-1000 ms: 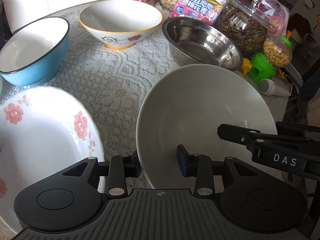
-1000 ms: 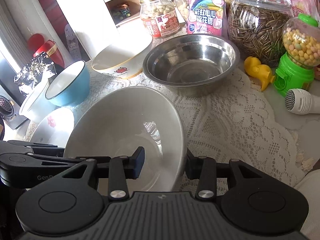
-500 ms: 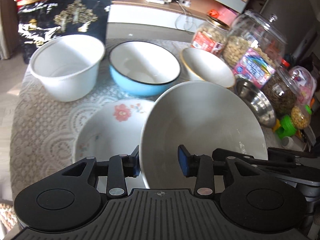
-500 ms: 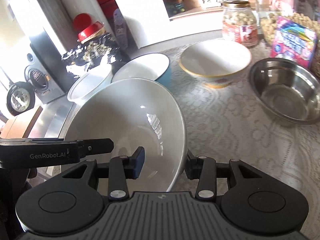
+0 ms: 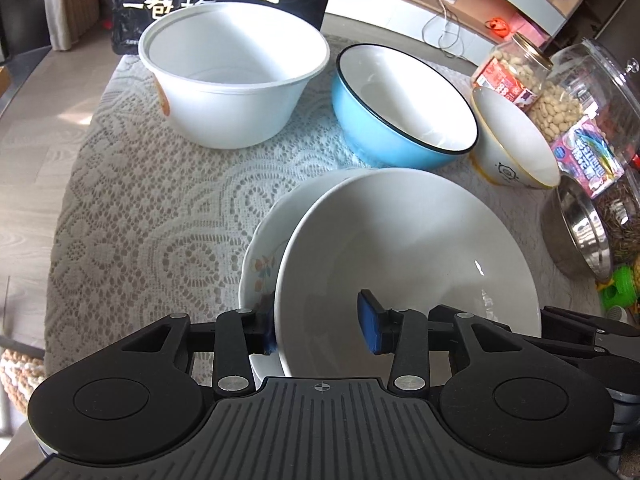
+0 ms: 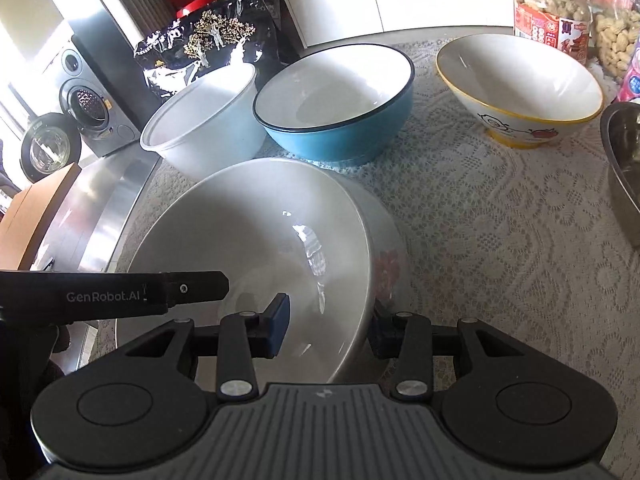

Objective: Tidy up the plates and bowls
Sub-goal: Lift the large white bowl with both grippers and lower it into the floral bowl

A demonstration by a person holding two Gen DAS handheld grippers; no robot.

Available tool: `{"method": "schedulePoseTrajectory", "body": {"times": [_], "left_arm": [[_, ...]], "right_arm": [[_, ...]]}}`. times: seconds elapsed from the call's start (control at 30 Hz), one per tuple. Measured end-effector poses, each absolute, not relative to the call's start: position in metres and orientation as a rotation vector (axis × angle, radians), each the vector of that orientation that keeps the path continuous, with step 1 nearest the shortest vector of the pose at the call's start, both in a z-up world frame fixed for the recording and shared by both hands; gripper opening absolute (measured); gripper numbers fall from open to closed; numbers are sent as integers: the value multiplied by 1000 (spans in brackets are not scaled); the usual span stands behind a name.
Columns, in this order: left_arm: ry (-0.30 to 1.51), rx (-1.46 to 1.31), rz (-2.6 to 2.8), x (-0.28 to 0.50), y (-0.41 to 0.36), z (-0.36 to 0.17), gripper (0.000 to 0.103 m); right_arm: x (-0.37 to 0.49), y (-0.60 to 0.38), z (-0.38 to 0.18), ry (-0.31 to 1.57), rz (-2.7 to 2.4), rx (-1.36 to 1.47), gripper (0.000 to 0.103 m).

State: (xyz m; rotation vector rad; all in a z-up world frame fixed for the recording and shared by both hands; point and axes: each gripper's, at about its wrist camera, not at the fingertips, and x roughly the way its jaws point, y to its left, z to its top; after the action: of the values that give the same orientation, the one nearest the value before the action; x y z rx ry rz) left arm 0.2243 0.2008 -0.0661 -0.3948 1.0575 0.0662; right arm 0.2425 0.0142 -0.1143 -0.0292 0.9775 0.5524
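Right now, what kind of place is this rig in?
Most likely a home dining or living area: a lace tablecloth under mixed bowls, a clear jar of peanuts with a red label among snacks, and a silver front-loading washing machine off to the side.

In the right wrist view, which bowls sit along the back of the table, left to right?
white plastic bowl → blue bowl → yellow-rimmed bowl → steel bowl at the right edge.
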Motion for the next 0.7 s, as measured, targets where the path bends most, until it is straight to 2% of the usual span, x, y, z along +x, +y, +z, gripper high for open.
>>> {"method": "schedulePoseTrajectory", "body": {"times": [0.13,0.37,0.53,0.7], "left_arm": [[1059,-448,59,225,209,-70,37],[985,-458,78,219,216,-58,36],[961,-482,91,218,222,-54,32],[955,-465,91,217,218,-53,32]], "right_arm": [[245,8,-112,993,563,12,40],[238,-1,-104,979,564,36,40],[216,2,-83,818,502,-106,41],[214,9,-88,832,516,-146,34]]}}
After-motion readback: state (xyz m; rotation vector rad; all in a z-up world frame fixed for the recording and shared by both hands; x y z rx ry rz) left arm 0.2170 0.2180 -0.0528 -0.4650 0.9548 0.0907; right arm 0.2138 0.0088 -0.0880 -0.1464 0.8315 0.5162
